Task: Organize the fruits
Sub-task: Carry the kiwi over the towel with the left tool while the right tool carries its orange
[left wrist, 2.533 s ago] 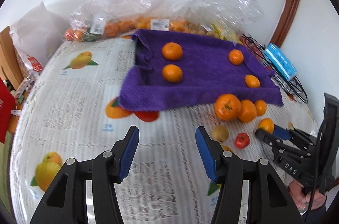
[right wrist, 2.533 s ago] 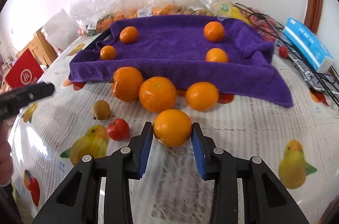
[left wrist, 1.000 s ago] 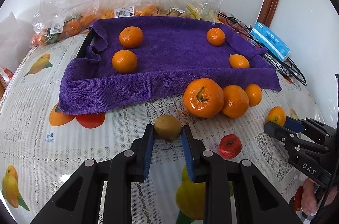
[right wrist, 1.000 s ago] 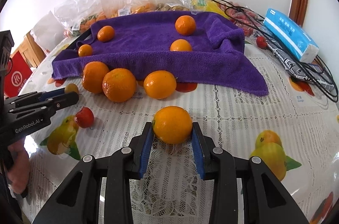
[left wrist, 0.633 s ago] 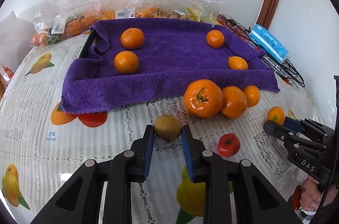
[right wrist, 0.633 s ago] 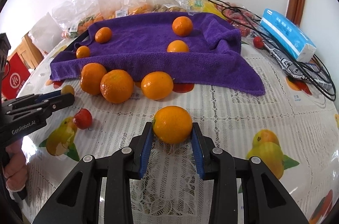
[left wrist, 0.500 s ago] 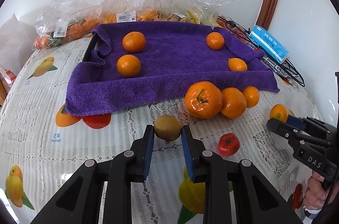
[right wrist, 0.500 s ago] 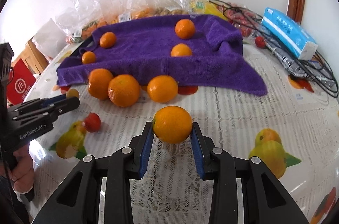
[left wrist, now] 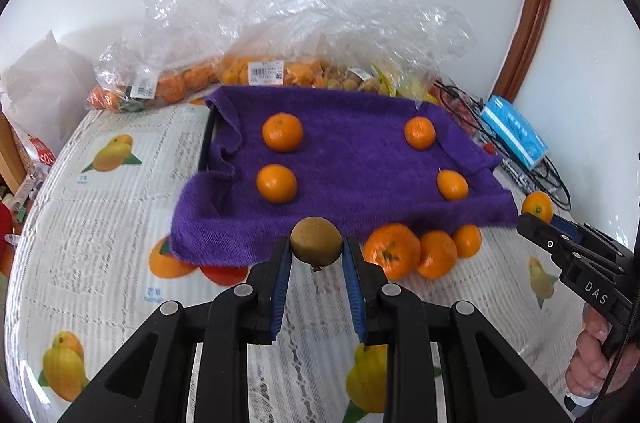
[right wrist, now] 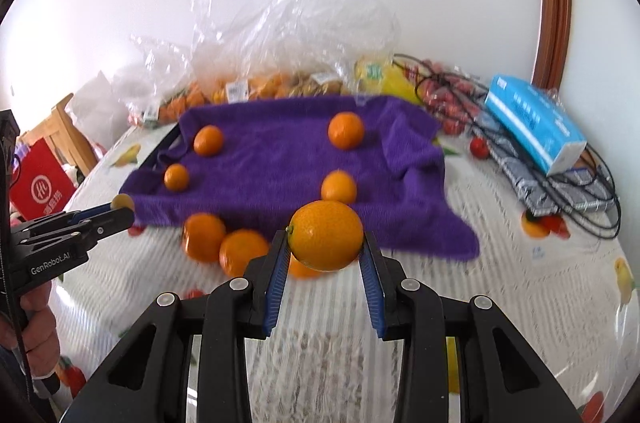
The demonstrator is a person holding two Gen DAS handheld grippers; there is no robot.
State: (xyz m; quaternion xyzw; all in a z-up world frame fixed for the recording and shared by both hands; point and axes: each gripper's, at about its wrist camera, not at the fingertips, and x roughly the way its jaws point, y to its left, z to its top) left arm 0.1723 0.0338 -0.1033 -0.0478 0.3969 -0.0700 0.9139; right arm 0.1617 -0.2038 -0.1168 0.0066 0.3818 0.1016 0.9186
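The left hand-held gripper [left wrist: 317,255] is clamped on a small brown kiwi [left wrist: 316,241], its blue pads pressed to the fruit's two sides, and the kiwi hangs clear of the surface [left wrist: 100,223] in front of the near edge of a purple towel [left wrist: 352,167]. The right hand-held gripper [right wrist: 325,250] is clamped the same way on an orange [right wrist: 326,235], which it holds above the patterned cloth just before the towel's front edge. The towel is draped over a dark tray [left wrist: 207,139], of which only a strip of black rim shows at the left side, and it sags into a shallow basin. Four small oranges lie in it, well apart from one another: two on the left [left wrist: 282,132] [left wrist: 277,183] and two on the right [left wrist: 419,132] [left wrist: 452,184]. On the surface just outside the towel's front edge three more oranges [left wrist: 392,257] sit in a row touching each other. Behind the tray, against the wall, lie crumpled clear plastic bags [left wrist: 320,23] with price labels; they hold more orange fruit and some yellowish produce that is too blurred to identify. To the right of the towel a blue pack of tissues [right wrist: 536,127] rests on a tangle of black cables [right wrist: 580,183], with small red fruit near them.
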